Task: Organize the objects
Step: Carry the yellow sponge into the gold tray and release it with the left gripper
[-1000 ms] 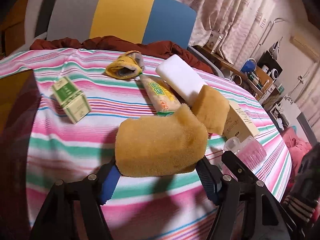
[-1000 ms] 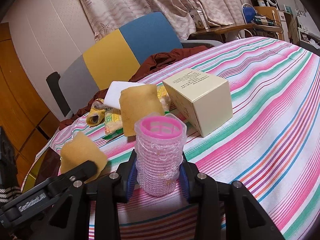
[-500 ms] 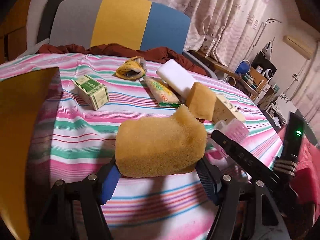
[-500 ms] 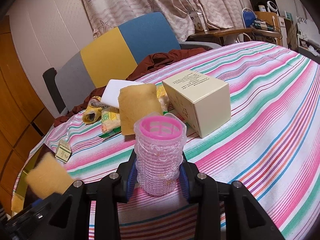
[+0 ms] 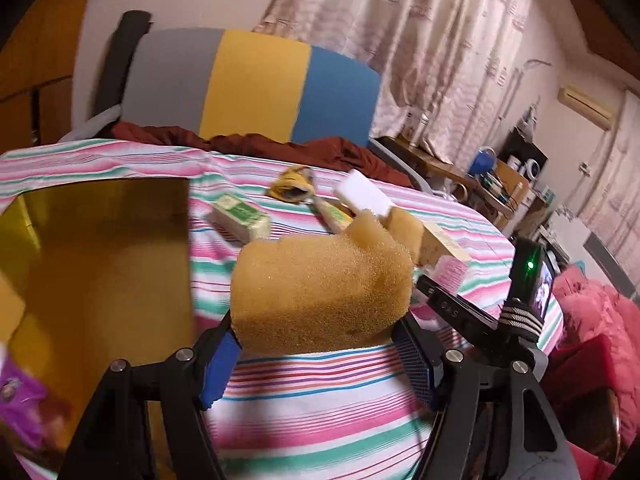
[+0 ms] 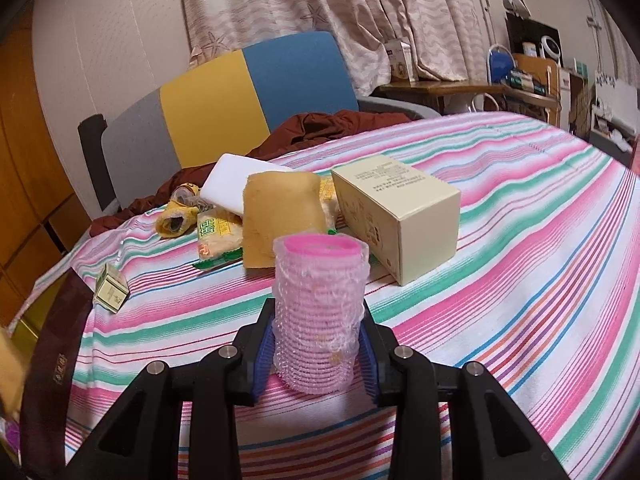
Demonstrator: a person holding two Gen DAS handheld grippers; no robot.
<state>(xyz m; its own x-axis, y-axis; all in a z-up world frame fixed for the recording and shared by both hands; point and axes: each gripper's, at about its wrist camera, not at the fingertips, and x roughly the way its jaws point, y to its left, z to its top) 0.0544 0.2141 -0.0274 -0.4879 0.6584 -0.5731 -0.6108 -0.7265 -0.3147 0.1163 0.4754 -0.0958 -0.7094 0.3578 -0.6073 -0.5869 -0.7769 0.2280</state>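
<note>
Striped tablecloth [image 6: 520,240], cluttered at its far side; open box with gold lining [image 5: 100,260] at the left edge. Left gripper [image 5: 320,354] pinches a sponge [image 5: 320,292] in the air near the box; right gripper [image 6: 316,352] pinches a pink hair roller [image 6: 318,312] just above the cloth. Step judged: carrying the sponge to the box; next, get it over the opening and let go.

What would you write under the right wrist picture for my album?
The right gripper holds an upright pink plastic hair roller over the striped tablecloth, with a cream cardboard box behind.
</note>
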